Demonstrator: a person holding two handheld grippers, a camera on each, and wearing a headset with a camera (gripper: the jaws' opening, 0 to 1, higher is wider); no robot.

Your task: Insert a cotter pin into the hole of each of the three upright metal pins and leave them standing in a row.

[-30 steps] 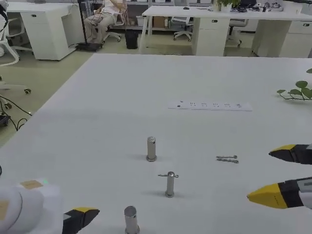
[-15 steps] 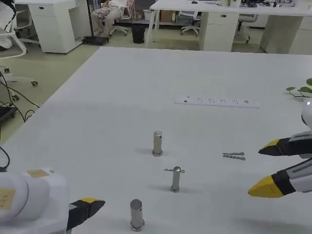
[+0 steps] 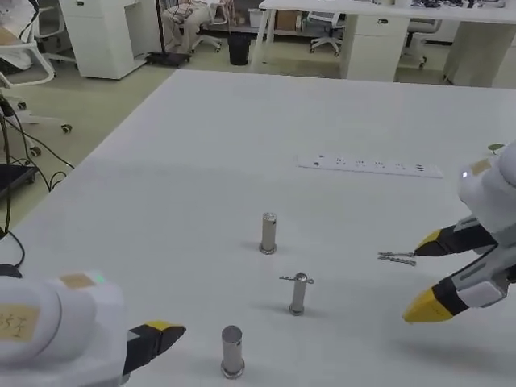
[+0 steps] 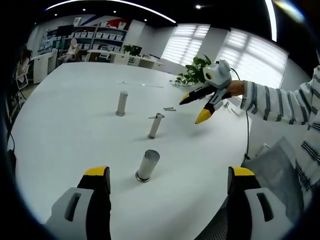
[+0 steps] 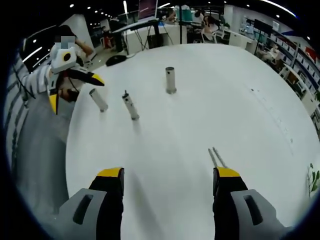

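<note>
The right gripper [image 3: 413,282], jaws open, is hovering just beside two loose cotter pins [image 3: 397,258] lying on the table [image 3: 242,145], right of the upright pins [image 3: 268,233]; it should be pinching only one, low and level. The left gripper [image 4: 170,172] is hanging open by the near pin [image 3: 232,351]

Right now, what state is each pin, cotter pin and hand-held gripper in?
Far metal pin: upright, no cotter pin.
Middle metal pin: upright, inserted cotter pin through its top.
Near metal pin: upright, no cotter pin.
Loose cotter pins: two, lying flat, side by side.
Left hand-held gripper: open, empty.
Right hand-held gripper: open, empty.
</note>
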